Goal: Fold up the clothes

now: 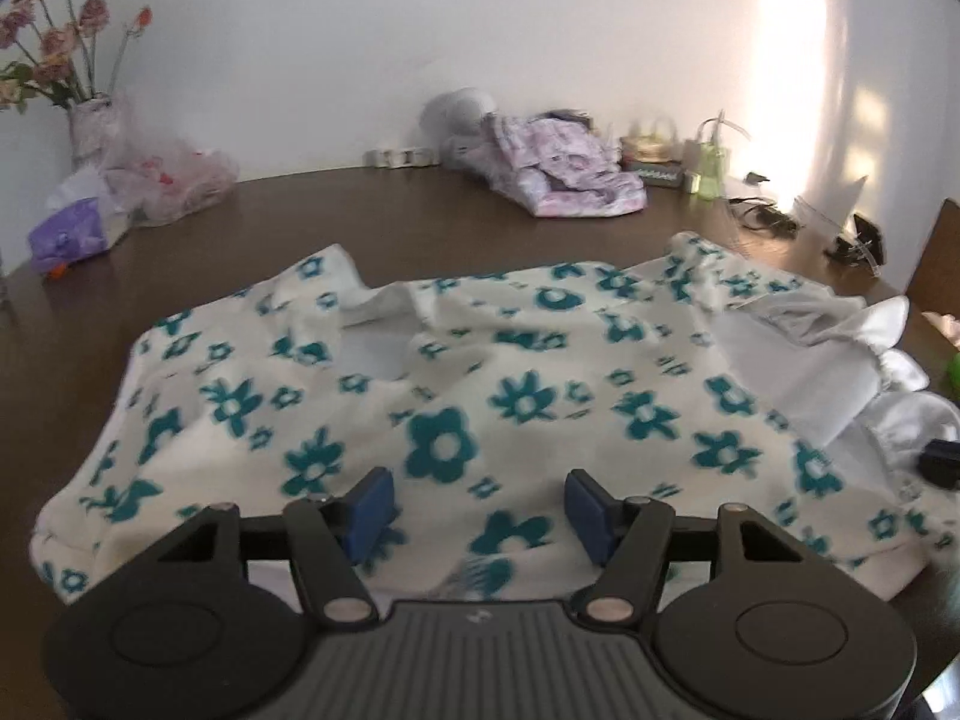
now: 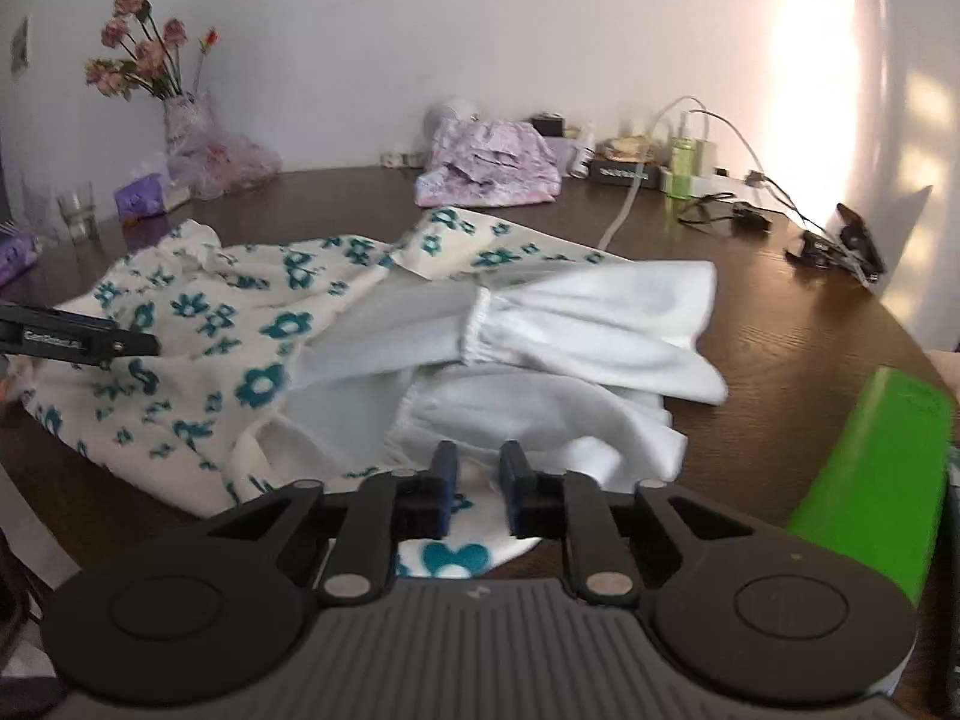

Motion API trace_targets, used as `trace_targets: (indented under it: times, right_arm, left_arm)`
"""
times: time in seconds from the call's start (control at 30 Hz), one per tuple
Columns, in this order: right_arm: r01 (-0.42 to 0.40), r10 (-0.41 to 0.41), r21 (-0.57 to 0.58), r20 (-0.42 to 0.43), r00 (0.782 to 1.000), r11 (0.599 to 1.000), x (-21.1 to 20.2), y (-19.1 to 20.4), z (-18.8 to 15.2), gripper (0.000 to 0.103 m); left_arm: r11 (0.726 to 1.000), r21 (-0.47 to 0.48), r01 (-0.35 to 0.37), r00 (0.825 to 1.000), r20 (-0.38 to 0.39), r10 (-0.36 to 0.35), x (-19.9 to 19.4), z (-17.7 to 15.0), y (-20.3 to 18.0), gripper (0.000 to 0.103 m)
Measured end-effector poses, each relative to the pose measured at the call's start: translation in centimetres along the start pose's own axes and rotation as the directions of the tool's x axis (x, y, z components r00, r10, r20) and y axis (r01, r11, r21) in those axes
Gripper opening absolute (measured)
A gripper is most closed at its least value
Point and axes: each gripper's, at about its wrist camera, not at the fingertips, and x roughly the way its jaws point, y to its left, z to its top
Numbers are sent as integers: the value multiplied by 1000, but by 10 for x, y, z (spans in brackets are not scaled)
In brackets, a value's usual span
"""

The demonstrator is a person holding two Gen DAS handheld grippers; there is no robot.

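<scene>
Blue fingers (image 1: 373, 504) of the left gripper (image 1: 480, 510) stand spread above the teal-flowered white garment (image 1: 480, 396), nothing between them. Fingers of the right gripper (image 2: 477, 486) sit nearly together over the garment's near edge; whether they pinch cloth cannot be told. It lies crumpled across the dark round table (image 1: 360, 216), white lining (image 2: 570, 324) turned out on the right

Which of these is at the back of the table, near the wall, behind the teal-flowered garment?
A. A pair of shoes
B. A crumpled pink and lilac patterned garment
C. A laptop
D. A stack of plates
B: a crumpled pink and lilac garment lies near the wall on the dark table, beyond the white garment with teal flowers; no plates, laptop or shoes show there.
</scene>
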Motion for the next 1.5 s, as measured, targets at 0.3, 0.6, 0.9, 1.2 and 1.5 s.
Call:
trace_targets:
  times: [0.3, 0.6, 0.9, 1.2, 1.5]
  right_arm:
    - [24, -25, -9, -18, 1000, 1000, -14, -6, -1, 11]
    - [-79, 80, -24, 60, 995, 997, 8, 12, 10, 12]
    - [-7, 4, -66, -45, 999, 998, -3, 5, 2, 12]
    - [-92, 93, -21, 76, 993, 996, 16, 4, 44, 12]
    - [-6, 5, -100, -15, 1000, 995, 59, 12, 48, 13]
  left_arm:
    - [1000, -2, -19, 1000, 23, 19, 0, -4, 2, 67]
    - [1000, -2, -25, 998, 56, 25, 1, -9, 4, 77]
    - [1000, 2, -23, 998, 50, 23, 4, -8, 7, 85]
    - [1000, 4, -23, 998, 50, 23, 4, -9, 7, 85]
    - [1000, 7, -15, 998, 54, 15, 3, -10, 7, 86]
